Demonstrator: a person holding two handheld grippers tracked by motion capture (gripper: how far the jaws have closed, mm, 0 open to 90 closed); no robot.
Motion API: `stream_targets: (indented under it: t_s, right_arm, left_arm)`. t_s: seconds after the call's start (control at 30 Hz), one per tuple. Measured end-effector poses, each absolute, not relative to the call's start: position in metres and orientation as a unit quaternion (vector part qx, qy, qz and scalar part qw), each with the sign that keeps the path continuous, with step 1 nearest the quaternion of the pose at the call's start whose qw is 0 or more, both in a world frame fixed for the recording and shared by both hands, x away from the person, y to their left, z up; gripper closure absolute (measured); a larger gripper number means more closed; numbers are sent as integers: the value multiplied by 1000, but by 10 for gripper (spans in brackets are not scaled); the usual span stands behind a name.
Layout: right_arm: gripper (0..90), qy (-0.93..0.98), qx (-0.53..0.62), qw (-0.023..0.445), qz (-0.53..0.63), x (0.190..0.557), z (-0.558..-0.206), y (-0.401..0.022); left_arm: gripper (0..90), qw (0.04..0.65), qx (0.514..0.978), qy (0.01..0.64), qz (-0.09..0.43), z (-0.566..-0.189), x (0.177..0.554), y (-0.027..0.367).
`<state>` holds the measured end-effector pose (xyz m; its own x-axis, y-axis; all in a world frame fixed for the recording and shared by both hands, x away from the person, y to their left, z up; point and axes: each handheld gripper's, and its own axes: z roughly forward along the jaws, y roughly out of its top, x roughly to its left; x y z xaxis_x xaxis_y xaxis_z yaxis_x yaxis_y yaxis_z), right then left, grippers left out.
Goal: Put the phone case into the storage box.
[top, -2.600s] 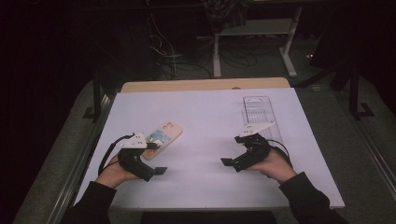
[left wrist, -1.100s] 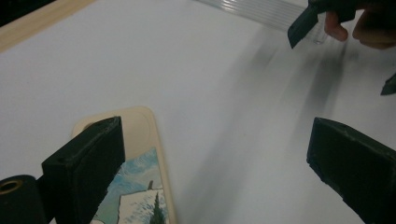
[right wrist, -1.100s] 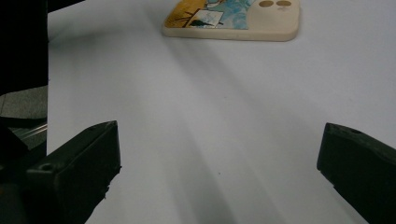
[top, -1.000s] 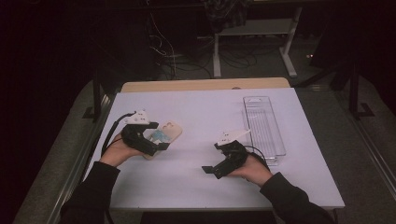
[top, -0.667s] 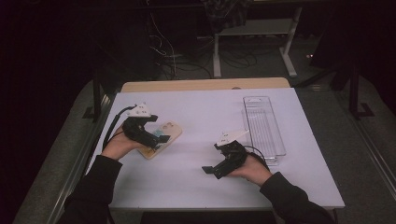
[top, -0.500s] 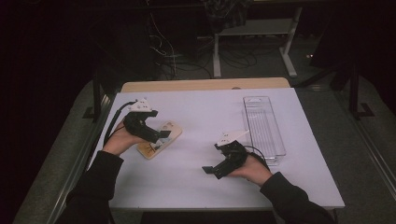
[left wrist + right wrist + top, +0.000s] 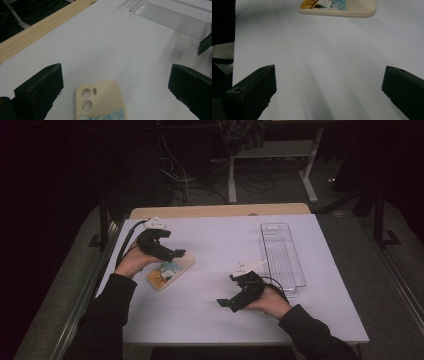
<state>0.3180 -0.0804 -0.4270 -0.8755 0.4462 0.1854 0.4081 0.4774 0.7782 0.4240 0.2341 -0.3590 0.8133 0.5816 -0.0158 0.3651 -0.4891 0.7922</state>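
A white table (image 7: 210,320) is seen from above, with a person's two forearms in dark sleeves reaching in from the near edge, each hand holding a black two-jaw gripper. The landmark is a cream phone case (image 7: 170,271) lying flat on the table, slightly left of the middle. The left gripper (image 7: 172,254) hovers directly over the case's far end, held by the left hand (image 7: 131,264); its jaws are spread wide apart and grasp nothing. The right gripper (image 7: 224,303) rests low on the table well to the right of the case and nearer the person, pointing toward it, jaws likewise spread wide and holding nothing. A clear plastic tray (image 7: 281,255) lies far to the right of the case, lengthwise, just beyond the right hand (image 7: 270,301). The left gripper view shows what the high view cannot: the case's camera cutouts, two round holes and a small slot, above a pale blue patterned panel. The right gripper view shows the case from its side edge, with a small picture in yellow, black and blue on it. No brand, label or writing can be read anywhere. A strip of light wood (image 7: 220,210) borders the table beyond the case.
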Motion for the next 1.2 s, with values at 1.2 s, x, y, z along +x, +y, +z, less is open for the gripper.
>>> stream_targets:
  t_s: [1.2]
  right_arm:
    - [0,865,247,21,435,317,-431,-82]
  left_arm:
    - [0,380,852,332,137,-381,431,250]
